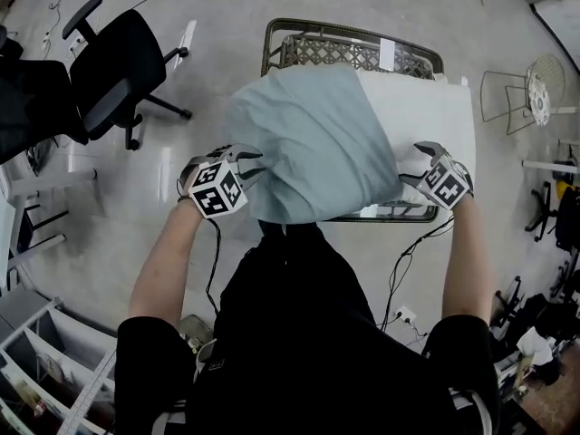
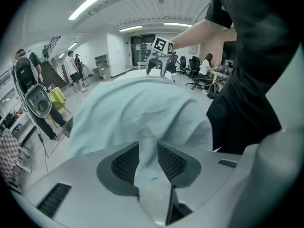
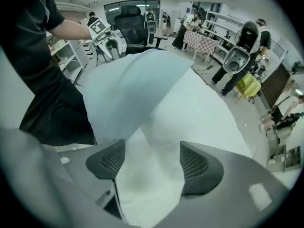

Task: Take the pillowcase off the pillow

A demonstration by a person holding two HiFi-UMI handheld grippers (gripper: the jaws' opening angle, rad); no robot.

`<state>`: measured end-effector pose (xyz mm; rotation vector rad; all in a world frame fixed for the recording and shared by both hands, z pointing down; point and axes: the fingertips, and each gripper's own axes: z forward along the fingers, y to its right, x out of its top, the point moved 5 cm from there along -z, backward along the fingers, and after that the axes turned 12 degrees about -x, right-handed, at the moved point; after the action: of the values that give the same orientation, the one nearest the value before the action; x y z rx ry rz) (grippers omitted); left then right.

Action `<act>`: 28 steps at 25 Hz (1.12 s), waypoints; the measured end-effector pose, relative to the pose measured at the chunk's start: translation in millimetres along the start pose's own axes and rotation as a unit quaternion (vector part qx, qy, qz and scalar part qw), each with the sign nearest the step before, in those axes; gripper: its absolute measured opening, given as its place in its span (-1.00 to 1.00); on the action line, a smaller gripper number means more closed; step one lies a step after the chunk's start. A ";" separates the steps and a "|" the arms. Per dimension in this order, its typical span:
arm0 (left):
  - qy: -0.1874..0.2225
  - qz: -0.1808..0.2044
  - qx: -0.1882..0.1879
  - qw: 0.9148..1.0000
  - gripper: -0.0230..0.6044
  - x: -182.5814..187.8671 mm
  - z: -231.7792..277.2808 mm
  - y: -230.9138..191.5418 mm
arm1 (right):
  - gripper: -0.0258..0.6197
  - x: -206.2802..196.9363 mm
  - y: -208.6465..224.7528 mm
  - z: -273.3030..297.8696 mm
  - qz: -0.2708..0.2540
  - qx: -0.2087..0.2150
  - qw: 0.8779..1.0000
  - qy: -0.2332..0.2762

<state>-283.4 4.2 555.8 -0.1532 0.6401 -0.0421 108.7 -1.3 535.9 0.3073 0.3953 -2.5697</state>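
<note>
Two grippers flank the bundle over the glass tabletop with the dark woven frame [image 1: 299, 27]. On my left, the left gripper [image 1: 249, 166] sits at the edge of the pale blue fabric pillowcase [image 1: 308, 143]. Its jaws are slightly apart, and a fold of that blue cloth runs loosely up between the pads. On my right, the right gripper [image 1: 415, 163] is at the near corner of the white rectangular pillow [image 1: 426, 125]. Its jaws are spread wide with the white corner lying between them, not squeezed. The pillowcase still covers the left part of the pillow and bulges upward, while the right part is bare. A black office chair [image 1: 118, 71] stands well apart on the floor.
</note>
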 end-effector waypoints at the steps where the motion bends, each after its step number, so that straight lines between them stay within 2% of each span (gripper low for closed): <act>1: 0.004 -0.001 -0.007 1.000 -0.56 0.4 5.7 14.7 | 0.21 -6.2 -6.6 -4.7 0.013 -0.014 1.000 0.010; 3: 0.012 -0.008 -0.016 1.000 -0.52 1.6 16.0 39.3 | 0.21 -18.7 -14.2 -13.9 0.030 -0.030 0.999 0.020; 5: 0.017 -0.019 -0.016 1.000 -0.48 4.2 23.3 56.8 | 0.22 -33.4 -22.9 -20.9 0.024 -0.018 0.999 0.011; 8: 0.018 -0.036 -0.009 0.999 -0.43 10.1 30.6 78.1 | 0.22 -52.6 -40.7 -24.9 -0.001 0.006 1.000 0.004; 10: 0.011 -0.044 0.000 0.999 -0.35 12.9 35.6 90.8 | 0.31 -60.7 -53.5 -19.5 -0.035 0.003 0.999 0.003; 12: 0.006 -0.054 0.006 0.998 -0.30 14.2 42.9 107.7 | 0.46 -69.1 -65.4 -5.5 -0.099 -0.033 0.995 -0.010; 14: -0.006 -0.061 0.011 0.998 -0.23 12.0 55.9 126.5 | 0.52 -75.4 -69.8 11.3 -0.156 -0.104 0.982 -0.018; 15: -0.017 -0.063 0.016 0.998 -0.20 9.5 64.6 133.2 | 0.54 -76.5 -68.6 19.5 -0.166 -0.141 0.976 -0.016; 17: -0.046 -0.063 0.043 0.996 -0.13 2.7 83.1 139.2 | 0.62 -77.0 -66.4 35.6 -0.160 -0.187 0.969 -0.011; 20: -0.093 -0.062 0.107 0.988 -0.13 -6.7 99.8 130.0 | 0.62 -75.4 -67.4 55.2 -0.138 -0.197 0.971 -0.013; 21: -0.106 -0.063 0.126 0.984 -0.20 -8.6 100.0 124.5 | 0.56 -73.2 -66.4 57.2 -0.135 -0.197 0.971 -0.015; 23: -0.131 -0.060 0.141 0.979 -0.74 -12.4 95.9 116.6 | 0.32 -68.3 -63.3 53.5 -0.138 -0.192 0.971 -0.017; 24: -0.144 -0.055 0.142 0.978 -0.86 -14.7 92.9 114.3 | 0.21 -66.9 -61.7 48.8 -0.142 -0.186 0.972 -0.015; 26: -0.163 -0.045 0.142 0.975 -0.89 -20.1 84.9 110.6 | 0.03 -64.9 -57.7 37.5 -0.148 -0.175 0.973 -0.005; 28: -0.163 -0.049 0.150 0.974 -0.90 -24.9 71.1 105.0 | 0.00 -61.1 -52.8 27.7 -0.149 -0.176 0.973 0.006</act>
<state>-261.7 119.3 610.5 0.0996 0.2927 -0.2038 128.6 60.9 590.9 0.1413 0.9510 -2.7164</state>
